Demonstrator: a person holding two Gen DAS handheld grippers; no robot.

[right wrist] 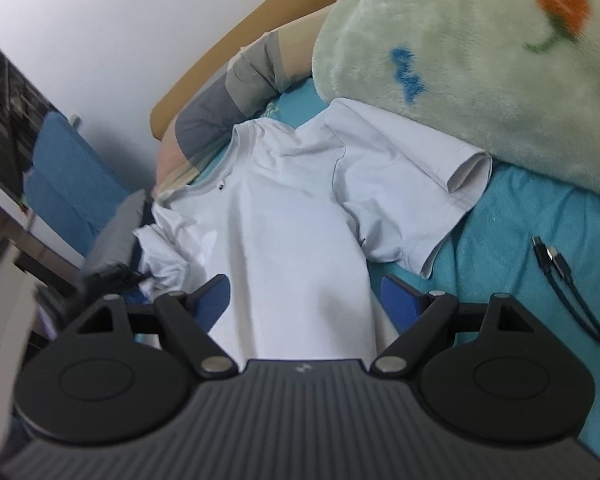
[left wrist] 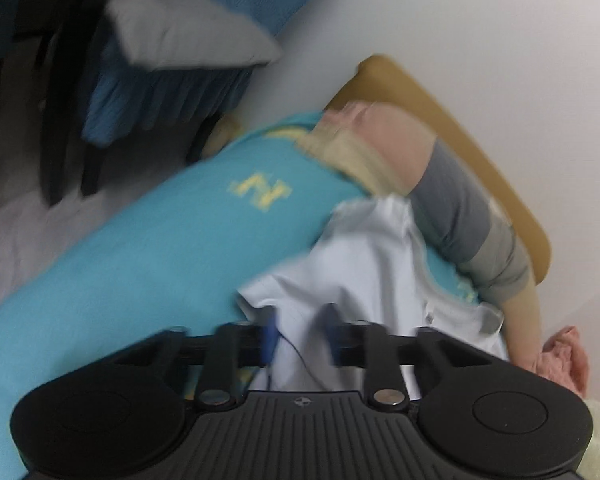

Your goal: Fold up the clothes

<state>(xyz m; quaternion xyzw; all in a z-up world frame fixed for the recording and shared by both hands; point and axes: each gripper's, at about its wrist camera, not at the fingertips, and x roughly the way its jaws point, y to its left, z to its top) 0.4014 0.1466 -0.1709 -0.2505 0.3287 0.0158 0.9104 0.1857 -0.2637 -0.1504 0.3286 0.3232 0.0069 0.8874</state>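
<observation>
A white T-shirt [right wrist: 292, 216] lies front up on a teal bedsheet [right wrist: 512, 232], collar toward the headboard and one short sleeve [right wrist: 416, 200] spread to the right. My right gripper [right wrist: 306, 300] hovers open over the shirt's lower body, with its blue fingers [right wrist: 214, 300] either side of the cloth. In the blurred left wrist view, my left gripper [left wrist: 301, 334] has its blue pads close together on a bunched part of the white T-shirt [left wrist: 364, 264], at the shirt's left sleeve side.
A pale green plush blanket [right wrist: 480, 60] overlaps the shirt's upper right. A black cable [right wrist: 560, 276] lies on the sheet at the right. A striped pillow [right wrist: 228, 96] and a wooden headboard [right wrist: 236, 36] sit behind. A grey cushion [left wrist: 188, 32] and blue fabric [left wrist: 148, 100] hang left of the bed.
</observation>
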